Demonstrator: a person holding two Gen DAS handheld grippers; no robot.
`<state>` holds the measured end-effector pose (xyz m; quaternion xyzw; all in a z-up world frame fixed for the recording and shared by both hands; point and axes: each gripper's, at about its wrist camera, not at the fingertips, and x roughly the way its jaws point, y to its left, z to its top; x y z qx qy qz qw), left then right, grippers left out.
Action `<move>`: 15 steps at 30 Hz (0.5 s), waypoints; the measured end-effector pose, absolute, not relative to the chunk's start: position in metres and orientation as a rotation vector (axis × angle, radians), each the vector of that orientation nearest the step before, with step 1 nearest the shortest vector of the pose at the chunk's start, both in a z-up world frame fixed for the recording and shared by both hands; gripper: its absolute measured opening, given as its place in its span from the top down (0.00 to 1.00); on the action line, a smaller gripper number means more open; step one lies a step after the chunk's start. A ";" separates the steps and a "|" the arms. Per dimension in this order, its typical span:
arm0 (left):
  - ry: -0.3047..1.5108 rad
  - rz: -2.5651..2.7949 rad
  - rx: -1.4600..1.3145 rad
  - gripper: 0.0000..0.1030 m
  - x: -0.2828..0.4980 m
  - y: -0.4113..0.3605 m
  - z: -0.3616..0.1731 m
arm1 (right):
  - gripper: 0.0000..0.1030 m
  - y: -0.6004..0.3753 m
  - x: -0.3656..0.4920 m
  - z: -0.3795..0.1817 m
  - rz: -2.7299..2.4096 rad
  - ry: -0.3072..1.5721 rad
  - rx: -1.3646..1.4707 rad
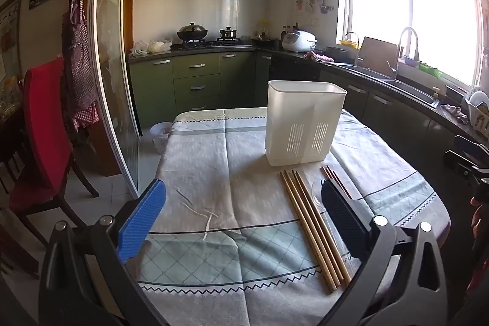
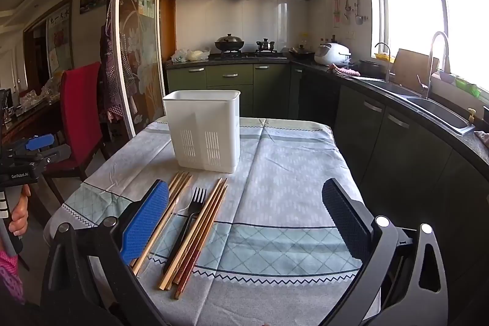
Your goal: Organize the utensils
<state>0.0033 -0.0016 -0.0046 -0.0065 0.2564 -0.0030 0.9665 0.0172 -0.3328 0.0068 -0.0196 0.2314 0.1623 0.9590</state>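
A white plastic utensil holder (image 1: 304, 122) stands upright on the table, also in the right wrist view (image 2: 204, 129). In front of it lie light wooden chopsticks (image 1: 310, 226), a black fork (image 2: 188, 222) and darker chopsticks (image 2: 198, 234). A paler bundle of chopsticks (image 2: 163, 219) lies left of the fork, partly behind a finger. My left gripper (image 1: 243, 214) is open and empty, above the cloth left of the chopsticks. My right gripper (image 2: 246, 216) is open and empty, above the cloth right of the utensils.
The table (image 1: 214, 173) wears a grey-green patterned cloth. A red chair (image 1: 42, 136) stands at its left. Kitchen counters with a sink (image 2: 434, 109) run along the right. A small bin (image 1: 159, 136) sits on the floor by the sliding door.
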 end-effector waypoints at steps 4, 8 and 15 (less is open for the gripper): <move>0.520 -0.012 -0.008 0.06 0.003 -0.005 -0.006 | 0.04 -0.334 0.017 0.008 0.328 0.469 -0.040; 0.519 -0.010 -0.005 0.06 0.002 -0.005 -0.005 | 0.04 -0.334 0.017 0.008 0.327 0.470 -0.040; 0.521 -0.009 -0.008 0.06 0.002 -0.004 -0.004 | 0.04 -0.334 0.017 0.008 0.328 0.470 -0.040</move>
